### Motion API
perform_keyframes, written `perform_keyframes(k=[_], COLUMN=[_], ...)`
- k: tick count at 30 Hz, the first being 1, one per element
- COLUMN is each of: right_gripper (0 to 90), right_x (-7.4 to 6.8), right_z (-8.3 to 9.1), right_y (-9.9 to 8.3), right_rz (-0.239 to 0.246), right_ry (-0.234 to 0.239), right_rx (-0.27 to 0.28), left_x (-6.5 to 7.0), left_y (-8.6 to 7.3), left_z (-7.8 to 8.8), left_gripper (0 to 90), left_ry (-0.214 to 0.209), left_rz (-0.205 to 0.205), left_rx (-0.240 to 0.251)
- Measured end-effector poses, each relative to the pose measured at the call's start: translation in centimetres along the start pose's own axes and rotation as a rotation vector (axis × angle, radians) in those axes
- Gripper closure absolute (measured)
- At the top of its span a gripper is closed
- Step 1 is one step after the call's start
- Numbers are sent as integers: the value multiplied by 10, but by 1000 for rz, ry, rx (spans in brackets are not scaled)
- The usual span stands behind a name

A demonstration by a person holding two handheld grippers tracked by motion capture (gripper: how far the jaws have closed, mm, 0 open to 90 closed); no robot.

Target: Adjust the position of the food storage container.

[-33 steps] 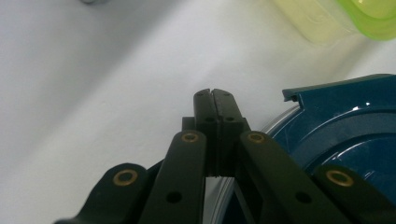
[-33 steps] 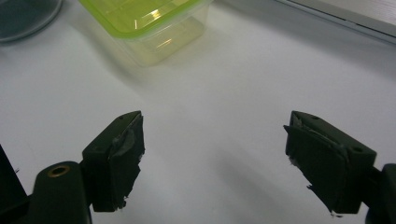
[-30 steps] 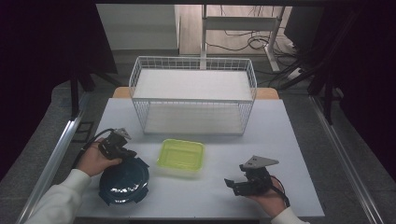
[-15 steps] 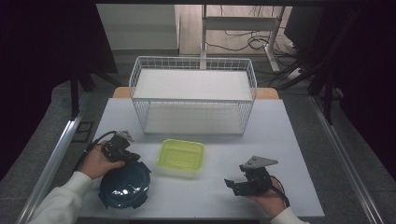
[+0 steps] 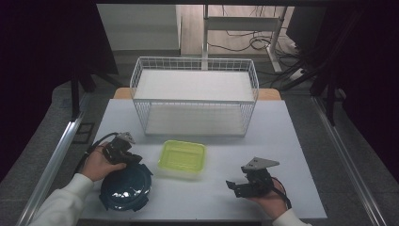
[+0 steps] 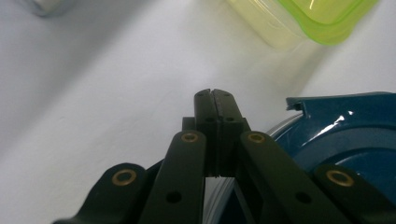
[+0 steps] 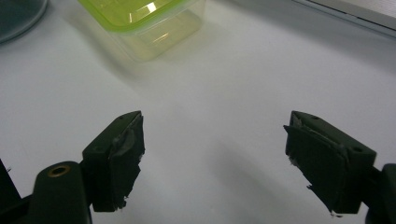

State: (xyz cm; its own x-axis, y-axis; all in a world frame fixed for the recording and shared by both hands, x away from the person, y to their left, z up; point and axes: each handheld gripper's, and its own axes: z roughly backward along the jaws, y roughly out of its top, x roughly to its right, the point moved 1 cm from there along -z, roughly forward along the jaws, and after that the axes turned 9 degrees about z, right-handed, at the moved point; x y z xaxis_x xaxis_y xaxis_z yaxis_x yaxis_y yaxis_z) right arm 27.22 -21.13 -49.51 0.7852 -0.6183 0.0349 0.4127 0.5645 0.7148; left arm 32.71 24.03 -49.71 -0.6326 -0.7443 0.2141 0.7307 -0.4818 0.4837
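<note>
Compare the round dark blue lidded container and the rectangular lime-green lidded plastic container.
The round dark blue lidded container is circular and opaque with clip tabs; the rectangular lime-green lidded plastic container is see-through. The blue one lies by the left gripper; the green one stands apart at centre. Both rest closed on the white table.

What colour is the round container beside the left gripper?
Dark teal-blue round container, clearest in the high view.
</note>
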Motion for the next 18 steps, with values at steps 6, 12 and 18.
perform_keyframes(k=[6, 12, 18], right_gripper=[196, 197, 196], right_x=[1, 1, 0], right_z=[0, 0, -1], right_y=[0, 0, 1], right_rz=[-2, -5, -1], right_ry=[-4, -5, -3], right_rx=[1, -1, -3], left_x=[-15, -22, -27], left_y=[-18, -55, -81], left_z=[30, 44, 51], left_gripper=[900, 900, 900], left_ry=[53, 99, 112], left_rz=[88, 158, 227], left_rx=[78, 90, 104])
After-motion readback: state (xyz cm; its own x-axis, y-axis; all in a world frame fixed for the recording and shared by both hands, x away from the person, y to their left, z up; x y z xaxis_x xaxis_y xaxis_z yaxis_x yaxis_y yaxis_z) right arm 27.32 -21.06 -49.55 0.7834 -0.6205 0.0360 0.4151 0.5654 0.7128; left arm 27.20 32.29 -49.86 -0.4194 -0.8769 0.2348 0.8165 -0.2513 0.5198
